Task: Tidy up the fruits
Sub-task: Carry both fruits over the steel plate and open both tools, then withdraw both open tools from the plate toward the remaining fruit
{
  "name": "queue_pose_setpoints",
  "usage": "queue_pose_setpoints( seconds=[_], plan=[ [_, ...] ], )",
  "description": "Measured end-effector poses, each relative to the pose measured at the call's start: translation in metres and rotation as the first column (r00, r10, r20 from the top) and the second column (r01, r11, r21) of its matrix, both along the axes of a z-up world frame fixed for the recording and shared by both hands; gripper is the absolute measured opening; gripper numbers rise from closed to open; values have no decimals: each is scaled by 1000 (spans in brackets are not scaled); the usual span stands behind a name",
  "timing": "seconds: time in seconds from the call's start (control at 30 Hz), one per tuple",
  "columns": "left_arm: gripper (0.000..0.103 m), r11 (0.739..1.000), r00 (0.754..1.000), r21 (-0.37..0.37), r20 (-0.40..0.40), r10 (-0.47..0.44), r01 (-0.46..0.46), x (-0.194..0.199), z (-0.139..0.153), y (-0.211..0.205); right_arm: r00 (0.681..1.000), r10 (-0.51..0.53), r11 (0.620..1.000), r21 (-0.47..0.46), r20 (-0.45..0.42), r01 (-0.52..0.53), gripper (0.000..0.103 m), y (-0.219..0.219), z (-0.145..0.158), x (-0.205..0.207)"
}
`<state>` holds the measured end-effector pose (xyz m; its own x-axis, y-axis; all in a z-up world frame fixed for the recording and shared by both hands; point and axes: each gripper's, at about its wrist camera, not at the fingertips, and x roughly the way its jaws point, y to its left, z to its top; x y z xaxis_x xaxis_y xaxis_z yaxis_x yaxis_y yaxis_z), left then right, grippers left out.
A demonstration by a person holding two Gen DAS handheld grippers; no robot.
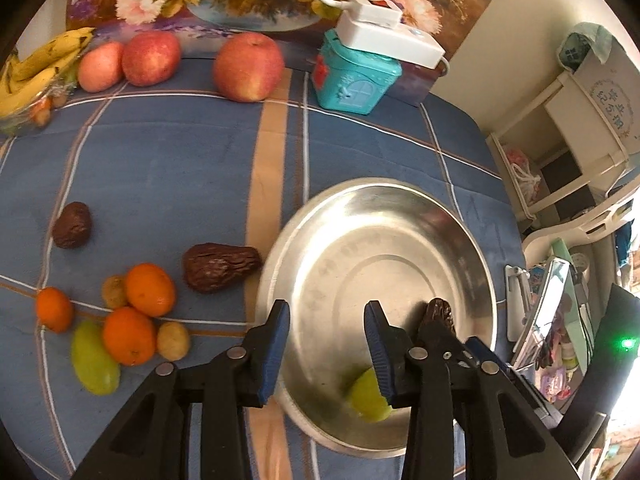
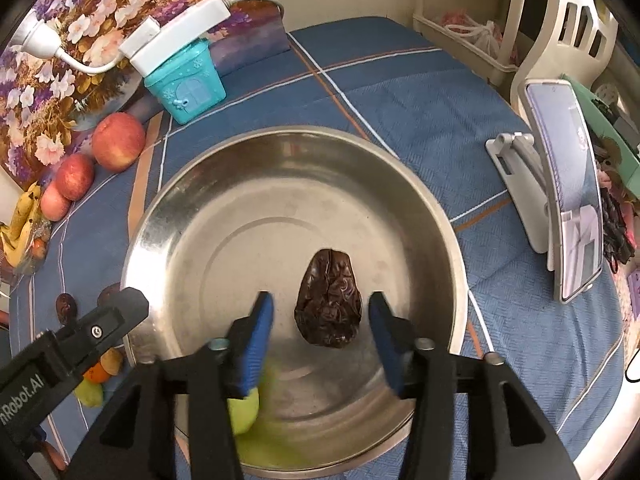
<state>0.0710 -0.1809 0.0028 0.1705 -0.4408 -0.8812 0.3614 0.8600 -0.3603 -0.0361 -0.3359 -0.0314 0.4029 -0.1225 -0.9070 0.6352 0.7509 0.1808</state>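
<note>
A steel bowl (image 1: pixel 400 216) (image 2: pixel 248 168) sits on the blue checked cloth. In it lie a wrinkled dark brown fruit (image 2: pixel 329 299) (image 1: pixel 439 312) and a green fruit (image 1: pixel 366 398) (image 2: pixel 243 412). My right gripper (image 2: pixel 320 316) is open over the bowl, its blue pads either side of the brown fruit, not touching it. My left gripper (image 1: pixel 326 330) is open and empty over the bowl's left rim. On the cloth to the left lie two more brown fruits (image 1: pixel 220 266) (image 1: pixel 73 225), three oranges (image 1: pixel 150 289), a green mango (image 1: pixel 94 358) and small kiwis (image 1: pixel 173 340).
Three red apples (image 1: pixel 248 66) and bananas (image 1: pixel 38 66) lie at the back left before a flower painting. A teal house-shaped box (image 1: pixel 354 80) with a white power strip (image 1: pixel 384 36) stands behind the bowl. A phone on a stand (image 2: pixel 564 208) is right of the bowl.
</note>
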Motion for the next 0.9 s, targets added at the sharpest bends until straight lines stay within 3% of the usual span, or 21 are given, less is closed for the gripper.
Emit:
queue_pose_setpoints(
  seconds=[0.07,0.17,0.27,0.4,0.47,0.77,0.9],
  plan=[
    [62,1000,1000,16,14,16,-16,1,2,7,1000,2,1000,-3,7,-1,58,1,3,0],
    [68,998,999,43,33,35,-36,2,5,17,1000,7,1000,-19,7,-7,64,3,6,-1],
    [77,996,998,75,45,51,-55,5,5,28,1000,24,999,-23,12,-23,81,8,9,0],
    [90,986,992,126,83,96,-106,13,6,49,999,49,998,-33,17,-49,81,10,11,2],
    [103,979,985,147,112,128,-144,16,8,63,998,60,998,-37,17,-59,82,12,12,3],
    [103,919,953,296,231,196,-261,25,8,112,994,104,994,-42,21,-103,82,22,12,8],
    [103,900,939,319,268,214,-296,22,11,132,992,118,992,-39,34,-117,83,28,14,11]
  ],
)
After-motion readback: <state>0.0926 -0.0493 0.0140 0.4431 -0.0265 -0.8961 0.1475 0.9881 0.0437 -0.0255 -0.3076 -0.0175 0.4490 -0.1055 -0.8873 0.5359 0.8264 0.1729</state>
